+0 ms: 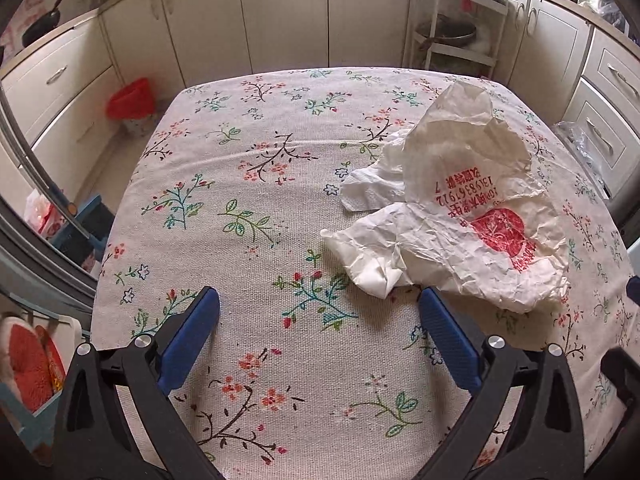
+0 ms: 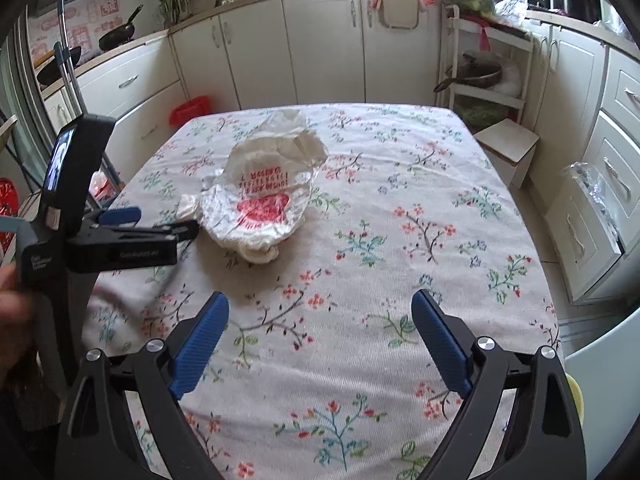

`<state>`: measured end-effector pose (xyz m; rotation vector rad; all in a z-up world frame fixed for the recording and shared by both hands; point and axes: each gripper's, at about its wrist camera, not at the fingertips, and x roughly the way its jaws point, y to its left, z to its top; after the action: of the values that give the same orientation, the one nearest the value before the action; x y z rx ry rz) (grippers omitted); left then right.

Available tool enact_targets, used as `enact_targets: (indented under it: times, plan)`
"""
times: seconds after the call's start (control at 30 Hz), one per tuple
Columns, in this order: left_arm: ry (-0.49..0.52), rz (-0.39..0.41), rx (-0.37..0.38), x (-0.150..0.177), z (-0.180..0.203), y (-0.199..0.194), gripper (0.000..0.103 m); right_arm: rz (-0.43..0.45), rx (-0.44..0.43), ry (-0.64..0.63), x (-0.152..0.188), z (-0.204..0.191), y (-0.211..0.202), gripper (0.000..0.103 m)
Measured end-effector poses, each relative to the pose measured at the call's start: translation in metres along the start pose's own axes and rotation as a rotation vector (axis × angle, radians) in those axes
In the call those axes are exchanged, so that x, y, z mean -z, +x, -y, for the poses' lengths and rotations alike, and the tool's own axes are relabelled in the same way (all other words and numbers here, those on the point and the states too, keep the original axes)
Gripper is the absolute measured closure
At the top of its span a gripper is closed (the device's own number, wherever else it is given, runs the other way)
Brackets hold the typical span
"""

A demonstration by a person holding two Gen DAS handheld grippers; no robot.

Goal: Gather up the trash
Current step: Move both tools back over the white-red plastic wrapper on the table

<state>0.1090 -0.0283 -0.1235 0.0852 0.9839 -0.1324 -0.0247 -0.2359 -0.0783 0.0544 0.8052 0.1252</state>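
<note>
A crumpled white paper bag with red print [image 1: 472, 208] lies on the floral tablecloth [image 1: 256, 200], with a white tissue [image 1: 372, 188] sticking out from under its left side. My left gripper [image 1: 320, 300] is open and empty, its right finger tip close to the bag's near edge. In the right wrist view the bag [image 2: 264, 196] lies left of centre on the table. My right gripper [image 2: 320, 308] is open and empty, well short of the bag. The left gripper's body [image 2: 120, 236] shows at the left, next to the bag.
A bin with a red liner [image 1: 132, 104] stands on the floor beyond the table's far left corner; it also shows in the right wrist view [image 2: 190, 110]. Cabinets surround the table. A white rack [image 2: 484, 68] and a small box [image 2: 508, 148] stand at the far right.
</note>
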Motion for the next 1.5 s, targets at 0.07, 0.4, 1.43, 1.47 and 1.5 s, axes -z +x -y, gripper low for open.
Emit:
enact_targets:
  times: [0.07,0.4,1.43,1.47,1.5]
  plan:
    - [0.000,0.000,0.000,-0.001,0.000,0.000,0.007,0.024,0.012,0.010,-0.001,0.002,-0.001,0.014]
    - [0.002,0.001,0.000,-0.001,-0.001,0.000,0.007,0.198,0.054,0.033,-0.010,0.002,-0.018,0.013]
    - [0.002,0.001,0.001,-0.001,-0.001,0.001,0.007,0.100,0.006,0.082,-0.010,0.017,-0.009,0.011]
    - [0.002,0.001,0.001,-0.001,-0.001,0.001,0.007,0.099,-0.005,0.079,-0.012,0.018,-0.011,0.011]
    - [0.002,0.001,0.001,-0.001,-0.001,0.001,0.007,0.102,-0.017,0.077,-0.013,0.018,-0.014,0.011]
